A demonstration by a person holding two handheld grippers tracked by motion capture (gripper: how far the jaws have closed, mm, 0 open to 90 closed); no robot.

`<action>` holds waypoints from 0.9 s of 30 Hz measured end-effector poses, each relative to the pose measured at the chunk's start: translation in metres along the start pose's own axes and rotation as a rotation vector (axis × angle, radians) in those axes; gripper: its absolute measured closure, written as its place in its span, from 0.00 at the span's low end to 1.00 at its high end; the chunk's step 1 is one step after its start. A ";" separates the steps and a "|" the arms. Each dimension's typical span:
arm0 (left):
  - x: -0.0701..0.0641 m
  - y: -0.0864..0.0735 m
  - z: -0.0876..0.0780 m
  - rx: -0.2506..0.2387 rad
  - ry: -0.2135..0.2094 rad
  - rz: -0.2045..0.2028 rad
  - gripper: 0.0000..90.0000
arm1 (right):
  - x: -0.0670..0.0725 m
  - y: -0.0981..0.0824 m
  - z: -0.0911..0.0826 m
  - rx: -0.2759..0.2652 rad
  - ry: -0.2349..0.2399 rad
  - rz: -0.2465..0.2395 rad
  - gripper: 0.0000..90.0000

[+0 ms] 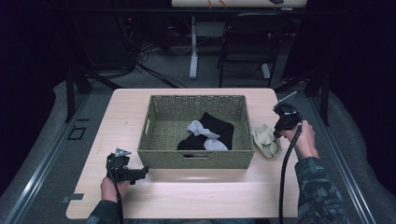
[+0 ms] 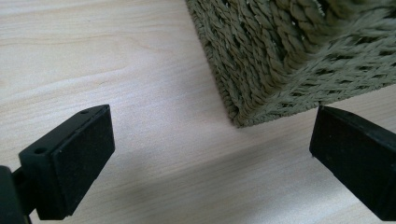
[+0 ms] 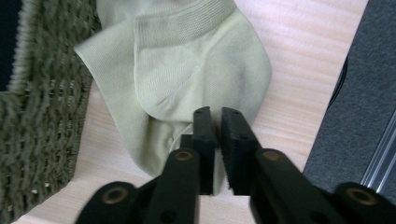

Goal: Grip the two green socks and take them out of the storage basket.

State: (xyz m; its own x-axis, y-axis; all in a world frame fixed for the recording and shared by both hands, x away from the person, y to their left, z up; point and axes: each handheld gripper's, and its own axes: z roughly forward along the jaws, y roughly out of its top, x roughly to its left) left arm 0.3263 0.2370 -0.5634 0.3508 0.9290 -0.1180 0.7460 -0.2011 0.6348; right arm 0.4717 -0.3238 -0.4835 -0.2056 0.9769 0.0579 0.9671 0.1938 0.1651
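A pale green sock (image 1: pixel 266 140) (image 3: pixel 187 60) lies on the wooden table, just right of a woven basket (image 1: pixel 196 158). My right gripper (image 1: pixel 279 134) (image 3: pixel 218 114) hangs over the sock's near end, its jaws almost together with only a thin slit and nothing between them. At the basket's front left corner (image 2: pixel 289 56), my left gripper (image 1: pixel 140 173) (image 2: pixel 210 158) rests low over the table. Its jaws stand wide apart and hold nothing. Inside the basket lie a black garment (image 1: pixel 219 127) and grey socks (image 1: pixel 204 134).
The basket wall (image 3: pixel 37 116) stands close on the left in the right gripper view. The table's right edge (image 1: pixel 292 154) and the grey floor (image 3: pixel 350 93) are just beyond the sock. A chair (image 1: pixel 247 42) and a table leg stand behind the table.
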 end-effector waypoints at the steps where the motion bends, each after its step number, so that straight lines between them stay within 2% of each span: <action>1: 0.000 0.000 0.000 0.000 0.001 0.000 0.00 | -0.002 0.000 0.000 0.011 0.011 -0.011 0.87; 2: 0.000 0.000 0.000 0.000 0.001 0.000 0.00 | -0.001 -0.002 0.001 -0.005 0.000 0.005 0.84; 7: 0.000 0.000 0.000 0.000 0.001 0.000 0.00 | 0.000 -0.008 -0.012 -0.040 0.015 0.004 0.66; 9: 0.000 0.000 0.000 0.001 0.001 0.001 0.00 | 0.002 -0.014 -0.018 -0.087 0.023 0.003 0.60; 10: -0.001 0.000 0.000 0.002 0.001 0.000 0.00 | 0.003 -0.018 -0.023 -0.084 0.037 -0.019 0.54; 16: -0.001 0.000 0.000 -0.002 0.003 0.002 0.00 | 0.011 -0.041 -0.039 -0.151 0.072 -0.069 0.34; 18: 0.000 0.000 -0.001 -0.002 0.002 0.002 0.00 | 0.015 -0.050 -0.042 -0.175 0.070 -0.087 0.26; 22: 0.000 0.000 -0.001 0.001 0.002 0.002 0.00 | 0.021 -0.071 -0.045 -0.218 0.077 -0.111 0.17; 25: 0.000 0.000 0.000 -0.003 0.004 0.002 0.00 | 0.026 -0.086 -0.041 -0.242 0.092 -0.120 0.13; 27: -0.001 0.000 0.000 0.003 0.001 0.006 0.00 | 0.029 -0.096 -0.035 -0.247 0.090 -0.123 0.01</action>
State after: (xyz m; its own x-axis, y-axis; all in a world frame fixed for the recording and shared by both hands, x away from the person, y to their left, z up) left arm 0.3262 0.2363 -0.5634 0.3545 0.9282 -0.1130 0.7455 -0.2076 0.6333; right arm 0.3680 -0.3171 -0.4636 -0.3421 0.9335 0.1075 0.8705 0.2717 0.4105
